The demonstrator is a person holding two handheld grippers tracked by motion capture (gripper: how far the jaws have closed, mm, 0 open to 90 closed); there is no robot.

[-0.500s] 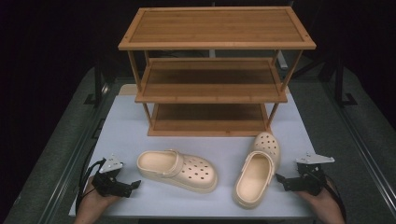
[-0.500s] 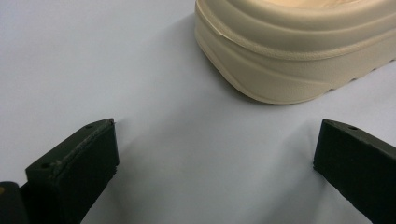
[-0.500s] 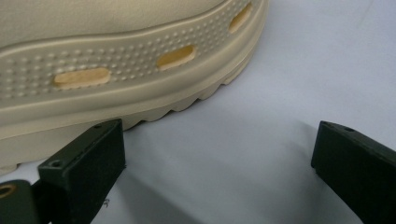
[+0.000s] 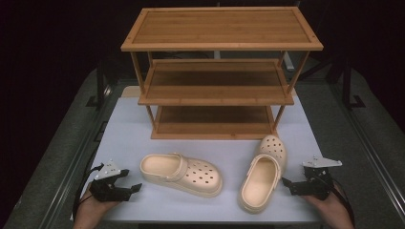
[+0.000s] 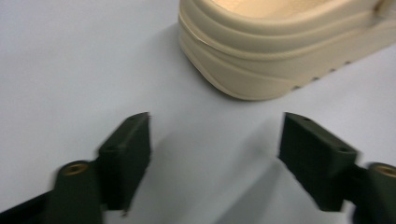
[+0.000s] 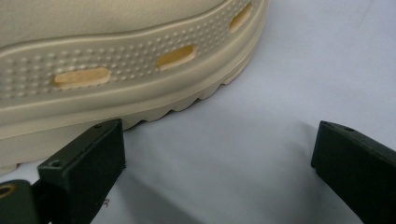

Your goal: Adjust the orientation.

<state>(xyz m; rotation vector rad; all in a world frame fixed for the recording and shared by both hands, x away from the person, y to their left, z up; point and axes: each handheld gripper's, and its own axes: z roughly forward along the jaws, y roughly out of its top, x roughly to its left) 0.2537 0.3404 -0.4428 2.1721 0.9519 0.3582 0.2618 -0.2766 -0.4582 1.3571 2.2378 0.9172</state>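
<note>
Near desk edge, both claws low: two clogs between them, rack behind.
Left claw (image 4: 134, 187): jaws spread wide, nothing between them, held just above the white desk (image 4: 129, 129) at the front left.
Left claw's own view: left claw (image 5: 215, 154) looks across bare desk at the rounded heel end of a clog (image 5: 280, 51), ahead and slightly to one side; apart, no contact.
Right claw (image 4: 285, 182): jaws spread, empty, low at the front right.
Right claw's own view: right claw (image 6: 217, 158) sits close to the clog's side wall (image 6: 126, 60) with its slot vents; one jaw just beside the sole edge, cannot tell if touching.
Left clog (image 4: 181, 174): upright on its sole, long axis roughly across the desk, heel toward the left claw, toe toward centre.
Right clog (image 4: 264, 173): upright, long axis running front to back, toe toward the rack, heel near the front edge.
Nearer hand: each clog lies inward of its own-side claw; the right pair is closer together.
Bamboo shoe rack (image 4: 217, 71): three tiers, all bare, at the far side of the desk.
Judgement: likely next is a grasp of each clog; left suits the heel, right a side wall.
</note>
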